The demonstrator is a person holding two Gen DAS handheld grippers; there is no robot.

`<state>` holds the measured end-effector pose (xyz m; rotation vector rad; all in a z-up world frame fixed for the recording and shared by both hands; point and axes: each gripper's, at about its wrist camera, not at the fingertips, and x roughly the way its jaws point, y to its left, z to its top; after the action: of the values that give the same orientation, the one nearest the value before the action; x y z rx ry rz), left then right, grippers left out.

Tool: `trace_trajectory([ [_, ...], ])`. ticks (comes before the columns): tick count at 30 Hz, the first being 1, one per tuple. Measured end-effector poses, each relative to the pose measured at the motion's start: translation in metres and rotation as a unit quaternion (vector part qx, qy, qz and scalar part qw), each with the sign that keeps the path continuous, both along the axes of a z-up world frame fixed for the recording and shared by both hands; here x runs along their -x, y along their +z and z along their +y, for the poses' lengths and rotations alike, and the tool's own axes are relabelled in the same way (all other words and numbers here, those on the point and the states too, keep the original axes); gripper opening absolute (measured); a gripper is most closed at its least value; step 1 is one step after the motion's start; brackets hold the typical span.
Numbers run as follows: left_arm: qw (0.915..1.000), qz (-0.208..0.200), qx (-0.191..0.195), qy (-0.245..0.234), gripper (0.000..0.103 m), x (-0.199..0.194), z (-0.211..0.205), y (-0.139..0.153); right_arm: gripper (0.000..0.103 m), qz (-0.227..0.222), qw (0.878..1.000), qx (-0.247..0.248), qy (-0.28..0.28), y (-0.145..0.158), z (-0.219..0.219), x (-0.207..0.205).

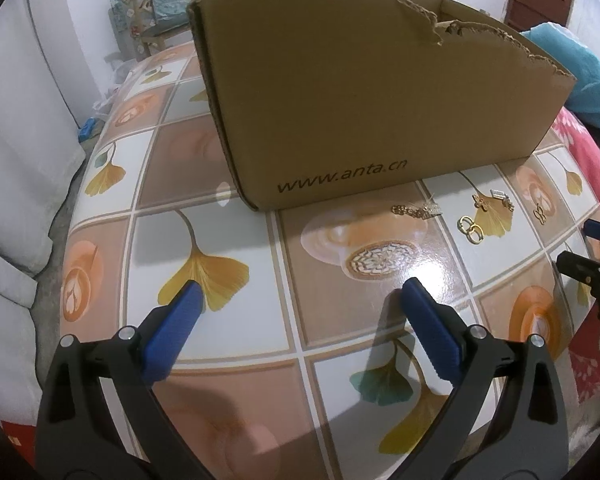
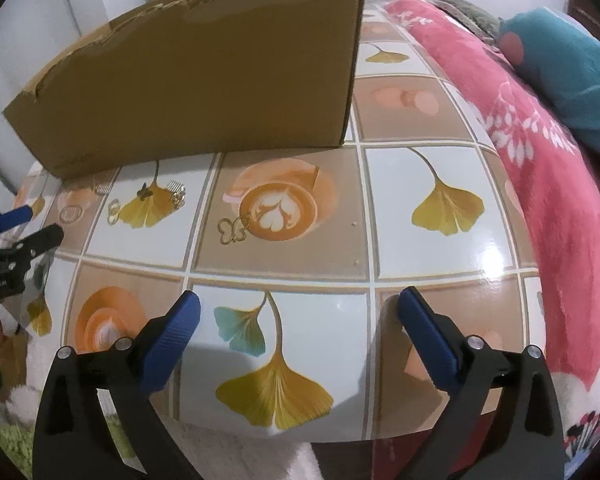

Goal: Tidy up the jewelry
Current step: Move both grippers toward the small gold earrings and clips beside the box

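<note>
Several small gold jewelry pieces lie on the tiled table in front of a torn cardboard box (image 1: 360, 92): a chain piece (image 1: 414, 211), two rings (image 1: 471, 230), a flower piece (image 1: 482, 201) and a butterfly piece (image 1: 539, 213). The box (image 2: 204, 68) also shows in the right wrist view, with the butterfly piece (image 2: 233, 230), the rings (image 2: 114, 211) and a comb-like piece (image 2: 177, 192). My left gripper (image 1: 300, 296) is open and empty above the table, short of the jewelry. My right gripper (image 2: 300, 304) is open and empty near the table's front edge.
The table (image 1: 236, 240) has a glossy ginkgo-leaf and coffee pattern. A pink blanket (image 2: 560, 200) and a teal cloth (image 2: 572, 76) lie along its right side. The right gripper (image 1: 592, 276) shows at the left wrist view's right edge. White cushions (image 1: 16, 184) lie left.
</note>
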<state>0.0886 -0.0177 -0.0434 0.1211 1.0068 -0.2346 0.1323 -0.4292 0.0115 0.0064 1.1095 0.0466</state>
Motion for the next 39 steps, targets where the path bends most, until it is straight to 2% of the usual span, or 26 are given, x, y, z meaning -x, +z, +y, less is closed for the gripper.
trace_trajectory([
  [10, 0.9999, 0.004, -0.001, -0.012, 0.096, -0.010, 0.001, 0.000, 0.097, -0.009, 1.000, -0.002, -0.017, -0.001, -0.003, -0.002],
  [25, 0.9997, -0.002, 0.001, -0.024, 0.096, -0.007, 0.001, -0.001, 0.097, -0.005, 1.000, -0.001, -0.008, -0.001, -0.002, -0.002],
  [27, 0.9997, -0.003, 0.003, -0.026, 0.096, -0.007, 0.002, -0.002, 0.097, -0.002, 1.000, -0.009, -0.008, 0.001, -0.004, -0.004],
  [30, 0.9997, -0.004, -0.003, -0.026, 0.096, -0.006, 0.002, 0.000, 0.097, -0.001, 0.998, -0.057, -0.013, 0.009, -0.013, -0.008],
  [35, 0.9958, -0.069, 0.020, -0.056, 0.095, 0.008, -0.003, 0.022, 0.097, -0.035, 0.993, -0.114, -0.002, 0.030, -0.015, -0.012],
  [36, 0.9935, -0.090, 0.017, -0.068, 0.093, 0.012, -0.008, 0.027, 0.097, -0.039, 0.992, -0.120, 0.007, 0.032, -0.012, -0.014],
  [38, 0.9890, -0.117, 0.005, -0.091, 0.080, 0.017, -0.018, 0.033, 0.097, -0.046, 0.991, -0.125, 0.020, 0.035, -0.006, -0.016],
  [39, 0.9879, -0.121, -0.002, -0.098, 0.069, 0.017, -0.023, 0.033, 0.097, -0.051, 0.991, -0.124, 0.028, 0.037, -0.001, -0.018],
])
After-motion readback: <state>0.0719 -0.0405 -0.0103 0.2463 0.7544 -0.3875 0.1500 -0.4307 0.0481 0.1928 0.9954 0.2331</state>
